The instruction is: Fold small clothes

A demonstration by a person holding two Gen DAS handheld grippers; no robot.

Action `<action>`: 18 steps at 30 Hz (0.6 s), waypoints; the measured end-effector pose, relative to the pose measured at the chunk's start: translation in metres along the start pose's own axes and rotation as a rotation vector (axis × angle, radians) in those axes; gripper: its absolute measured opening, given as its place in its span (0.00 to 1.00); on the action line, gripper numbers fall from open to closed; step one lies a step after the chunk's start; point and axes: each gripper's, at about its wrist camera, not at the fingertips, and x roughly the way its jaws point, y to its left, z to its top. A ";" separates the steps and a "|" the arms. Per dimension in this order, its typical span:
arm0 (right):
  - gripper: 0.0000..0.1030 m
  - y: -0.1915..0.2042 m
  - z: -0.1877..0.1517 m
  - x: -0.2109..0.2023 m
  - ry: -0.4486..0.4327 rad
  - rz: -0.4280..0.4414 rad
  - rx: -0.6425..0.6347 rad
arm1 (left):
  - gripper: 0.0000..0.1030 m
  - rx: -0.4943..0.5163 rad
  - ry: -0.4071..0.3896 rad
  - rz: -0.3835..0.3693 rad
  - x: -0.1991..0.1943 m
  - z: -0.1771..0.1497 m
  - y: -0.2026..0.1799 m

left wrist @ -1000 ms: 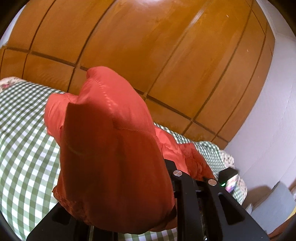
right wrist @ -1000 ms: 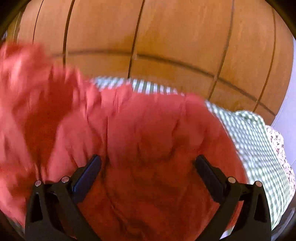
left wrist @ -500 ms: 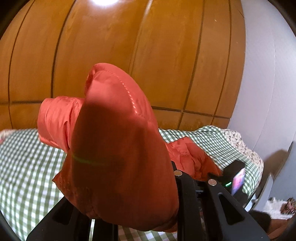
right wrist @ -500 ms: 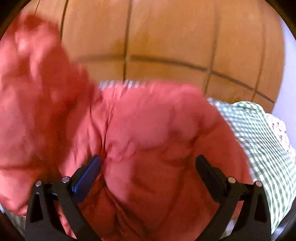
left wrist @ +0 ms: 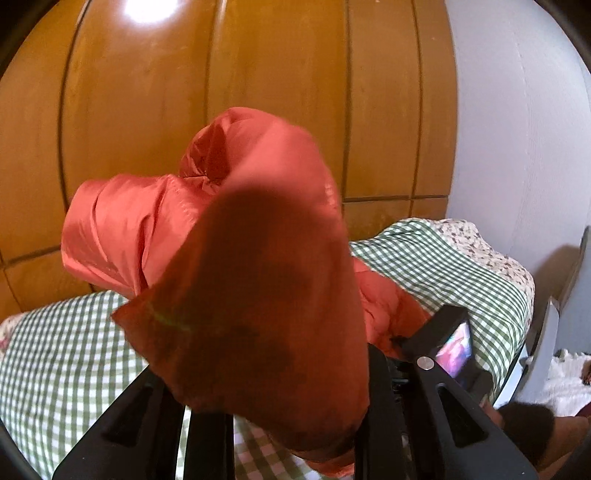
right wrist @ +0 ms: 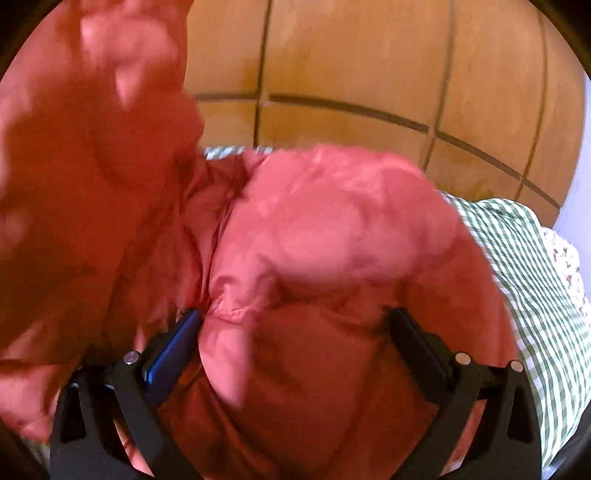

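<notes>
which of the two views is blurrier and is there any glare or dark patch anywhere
Right wrist view: blurrier, the red jacket smeared, worst at upper left. Left wrist view: sharper; a bright glare spot on the wooden panel wall; the jacket fabric nearest the lens is dark, shadowed and out of focus, while the green checked bedsheet reads crisply. Both views bend the wall's straight seams into curves.
</notes>
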 end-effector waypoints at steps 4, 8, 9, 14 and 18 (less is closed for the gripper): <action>0.98 -0.038 0.001 -0.025 -0.057 -0.106 0.094 | 0.19 0.027 0.012 -0.016 0.013 0.007 -0.011; 0.98 -0.076 -0.009 -0.035 -0.023 -0.215 0.191 | 0.19 0.046 0.026 -0.033 0.024 0.012 -0.020; 0.98 -0.086 -0.014 -0.034 0.008 -0.227 0.224 | 0.19 0.054 0.029 -0.034 0.026 0.012 -0.022; 0.98 -0.112 -0.038 -0.039 0.084 -0.180 0.358 | 0.19 0.117 0.058 -0.029 0.044 0.011 -0.043; 0.98 -0.118 -0.049 -0.036 0.104 -0.133 0.399 | 0.19 0.193 0.101 -0.021 0.061 0.008 -0.068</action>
